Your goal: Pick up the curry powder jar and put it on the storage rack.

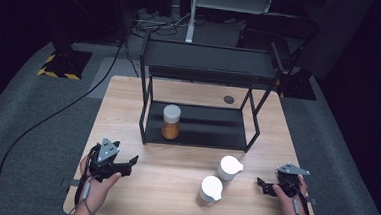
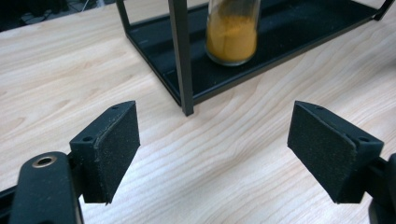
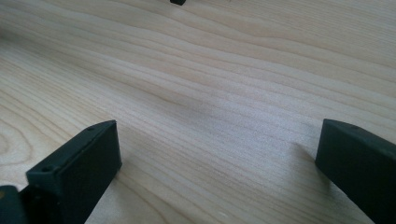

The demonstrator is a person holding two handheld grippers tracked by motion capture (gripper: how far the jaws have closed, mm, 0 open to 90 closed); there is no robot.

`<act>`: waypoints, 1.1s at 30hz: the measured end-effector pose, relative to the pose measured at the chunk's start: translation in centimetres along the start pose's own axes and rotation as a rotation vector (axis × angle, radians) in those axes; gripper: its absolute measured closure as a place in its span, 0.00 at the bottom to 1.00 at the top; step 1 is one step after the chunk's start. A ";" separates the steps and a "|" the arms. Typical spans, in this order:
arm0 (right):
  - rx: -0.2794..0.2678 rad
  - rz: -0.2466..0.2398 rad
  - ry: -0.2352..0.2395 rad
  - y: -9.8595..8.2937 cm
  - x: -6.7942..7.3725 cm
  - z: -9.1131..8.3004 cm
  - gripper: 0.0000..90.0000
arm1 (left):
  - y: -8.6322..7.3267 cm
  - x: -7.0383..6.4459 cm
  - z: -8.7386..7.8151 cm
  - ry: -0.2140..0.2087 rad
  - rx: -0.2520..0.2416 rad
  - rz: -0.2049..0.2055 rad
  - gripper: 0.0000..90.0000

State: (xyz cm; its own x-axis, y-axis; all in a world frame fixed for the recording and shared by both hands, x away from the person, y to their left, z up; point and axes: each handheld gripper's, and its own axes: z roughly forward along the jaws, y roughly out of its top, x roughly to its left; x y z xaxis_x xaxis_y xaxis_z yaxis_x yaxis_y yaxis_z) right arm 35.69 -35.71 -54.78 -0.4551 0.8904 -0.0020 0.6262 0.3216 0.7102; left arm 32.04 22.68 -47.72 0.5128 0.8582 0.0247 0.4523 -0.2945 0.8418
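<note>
A jar of orange powder with a white lid [image 1: 171,121] stands on the lower shelf of a black two-tier rack [image 1: 206,63]. That jar [image 2: 232,32] sits just past the rack's front left post in the left gripper view. Two more white-lidded jars [image 1: 229,168] [image 1: 210,190] stand on the table in front of the rack, right of centre. My left gripper [image 1: 131,164] is open near the table's front left, with empty jaws [image 2: 212,149] facing the rack. At the front right my right gripper [image 1: 262,185] is open and low over bare wood [image 3: 215,154].
The wooden table [image 1: 123,108] has a small dark round disc [image 1: 228,99] near its back edge behind the rack. Bare wood lies between the two grippers apart from the two jars. Cables and equipment stands [image 1: 63,62] sit on the dark floor beyond.
</note>
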 end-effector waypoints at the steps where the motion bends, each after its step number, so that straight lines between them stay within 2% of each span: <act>1: 0.000 -0.002 0.001 0.0 0.0 0.0 0.00 | -0.3 0.0 0.0 0.002 0.004 -0.003 0.18; 13: 0.000 -0.003 0.002 0.0 0.1 0.0 0.00 | -2.6 0.3 0.4 0.029 0.043 -0.010 0.16; 33: 0.000 -0.003 0.002 0.0 0.1 0.0 0.00 | -5.6 1.1 1.4 0.021 0.119 -0.064 0.15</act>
State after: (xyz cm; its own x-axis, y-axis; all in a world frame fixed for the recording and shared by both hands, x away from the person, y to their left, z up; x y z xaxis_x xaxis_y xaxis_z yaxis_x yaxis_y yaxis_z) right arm 35.62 -35.68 -54.78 -0.4580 0.8889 -0.0025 0.6248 0.3239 0.7104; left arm 31.05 24.70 -53.17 0.4653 0.8850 -0.0151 0.5677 -0.2853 0.7722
